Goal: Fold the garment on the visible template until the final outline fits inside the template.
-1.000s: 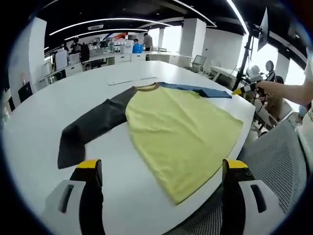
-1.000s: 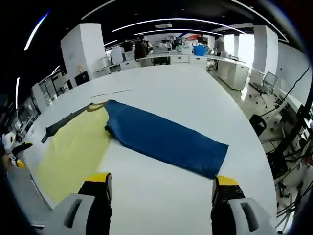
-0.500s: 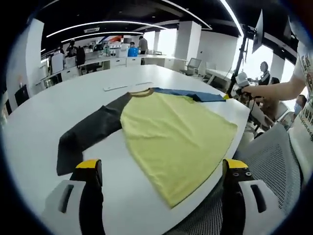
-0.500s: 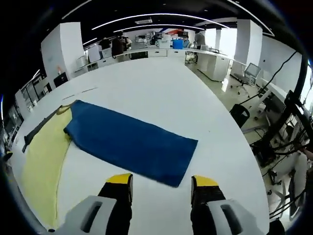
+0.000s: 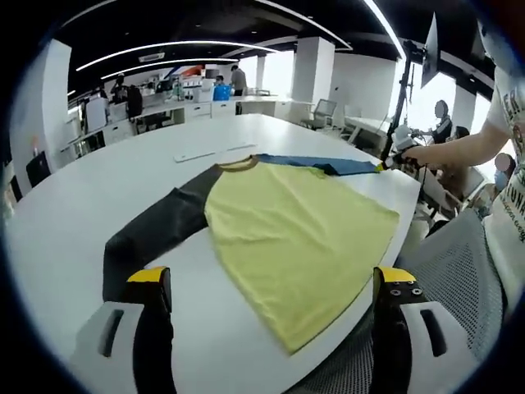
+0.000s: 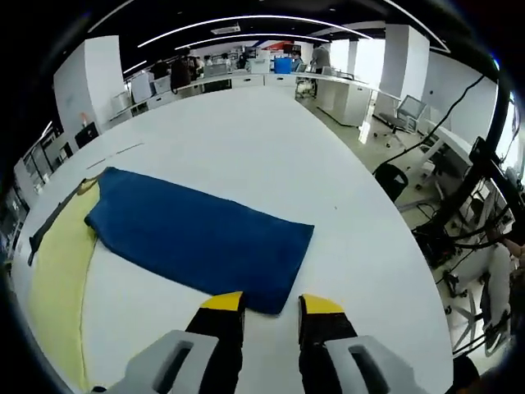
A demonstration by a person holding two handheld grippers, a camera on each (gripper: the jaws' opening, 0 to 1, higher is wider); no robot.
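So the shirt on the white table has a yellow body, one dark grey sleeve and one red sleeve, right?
Not quite: that sleeve is blue, not red, as the right gripper view shows. The shirt's yellow body and dark grey sleeve lie on the white table as you say.

Open office: dark ceiling (image 5: 205, 16) with light strips (image 5: 164, 45), white columns (image 5: 314, 70), desks (image 6: 246, 80), bright windows (image 5: 459, 98).

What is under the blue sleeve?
The blue sleeve lies flat on the white table. Bare tabletop surrounds it; whatever it covers, including any template mark, is hidden.
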